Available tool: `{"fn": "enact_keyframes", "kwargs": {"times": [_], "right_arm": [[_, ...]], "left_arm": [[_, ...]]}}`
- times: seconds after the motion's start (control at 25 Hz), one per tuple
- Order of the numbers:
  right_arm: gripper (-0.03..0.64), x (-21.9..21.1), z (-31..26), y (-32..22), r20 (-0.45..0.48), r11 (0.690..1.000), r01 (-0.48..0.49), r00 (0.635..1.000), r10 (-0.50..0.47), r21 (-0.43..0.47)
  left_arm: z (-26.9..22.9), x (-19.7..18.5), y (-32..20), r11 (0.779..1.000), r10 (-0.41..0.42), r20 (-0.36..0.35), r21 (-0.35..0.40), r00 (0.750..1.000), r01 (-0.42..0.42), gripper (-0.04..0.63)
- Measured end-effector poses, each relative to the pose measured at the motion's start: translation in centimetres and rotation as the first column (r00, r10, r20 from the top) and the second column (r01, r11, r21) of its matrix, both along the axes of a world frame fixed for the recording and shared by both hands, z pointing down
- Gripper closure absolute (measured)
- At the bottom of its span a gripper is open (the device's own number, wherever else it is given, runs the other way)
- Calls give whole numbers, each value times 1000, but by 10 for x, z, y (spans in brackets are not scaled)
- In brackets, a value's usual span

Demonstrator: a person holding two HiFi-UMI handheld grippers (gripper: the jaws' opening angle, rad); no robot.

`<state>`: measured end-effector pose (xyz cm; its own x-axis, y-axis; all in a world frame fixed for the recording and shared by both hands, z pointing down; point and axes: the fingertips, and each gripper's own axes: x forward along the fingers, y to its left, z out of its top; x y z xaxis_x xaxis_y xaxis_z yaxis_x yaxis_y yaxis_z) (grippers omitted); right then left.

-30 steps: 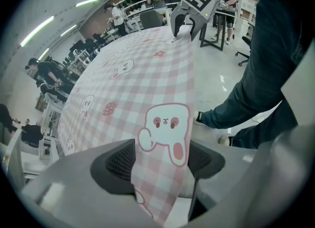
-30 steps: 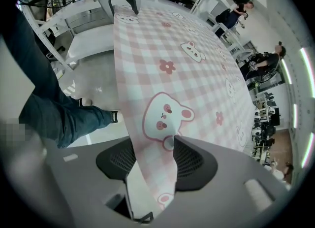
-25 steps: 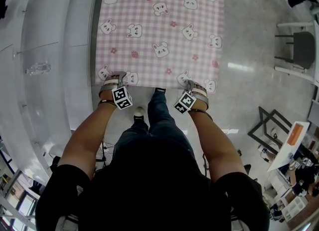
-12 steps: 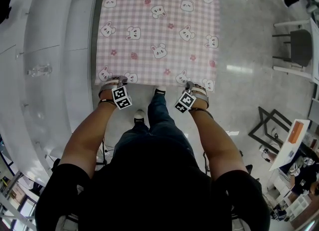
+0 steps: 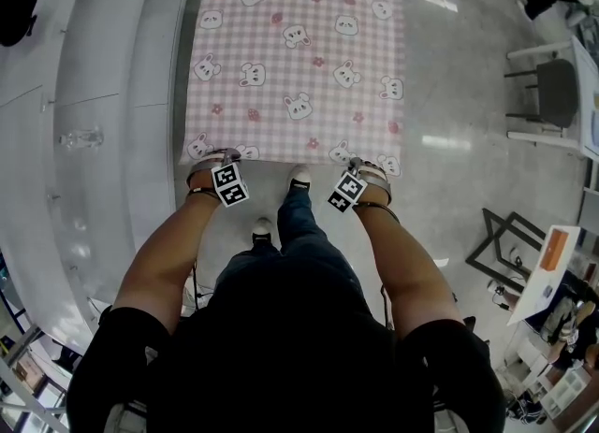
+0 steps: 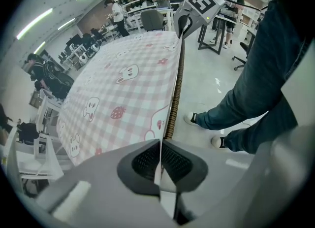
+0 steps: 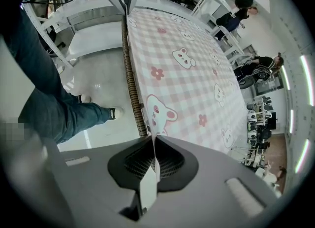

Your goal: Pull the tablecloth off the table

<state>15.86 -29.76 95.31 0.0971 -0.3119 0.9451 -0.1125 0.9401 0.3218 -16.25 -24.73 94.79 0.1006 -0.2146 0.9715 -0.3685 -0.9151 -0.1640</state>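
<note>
At the near edge of the cloth (image 5: 295, 66), the left gripper (image 6: 160, 165) pinches the hem, jaws pressed together on it; the right gripper (image 7: 154, 163), its jaws having just closed, pinches the hem at the other corner; the cloth lies flat over the table (image 6: 173, 105), its woven rim showing beneath.

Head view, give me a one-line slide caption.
Left claw and right claw pinch the near edge of the pink bunny tablecloth; the right has just closed on it.
</note>
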Motion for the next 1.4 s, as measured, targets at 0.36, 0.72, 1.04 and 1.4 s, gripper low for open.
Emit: {"fn": "enact_keyframes", "kwargs": {"times": [0.36, 0.72, 1.04, 1.4], "right_arm": [[594, -11, -15, -29, -22, 999, -25, 999, 24, -27], [594, -28, -28, -50, -32, 997, -54, 998, 53, -48], [594, -22, -40, -30, -43, 998, -49, 998, 47, -48], [594, -19, -56, -9, -25, 997, -71, 997, 70, -38]], "left_arm": [[-13, -13, -36, 1000, -9, -25, -27, 1000, 8, 594], [-29, -30, -65, 998, -31, -59, -63, 998, 28, 594], [-44, -24, -46, 997, -32, -71, -70, 997, 27, 594], [-61, -21, -24, 997, -31, -86, -75, 996, 25, 594]]}}
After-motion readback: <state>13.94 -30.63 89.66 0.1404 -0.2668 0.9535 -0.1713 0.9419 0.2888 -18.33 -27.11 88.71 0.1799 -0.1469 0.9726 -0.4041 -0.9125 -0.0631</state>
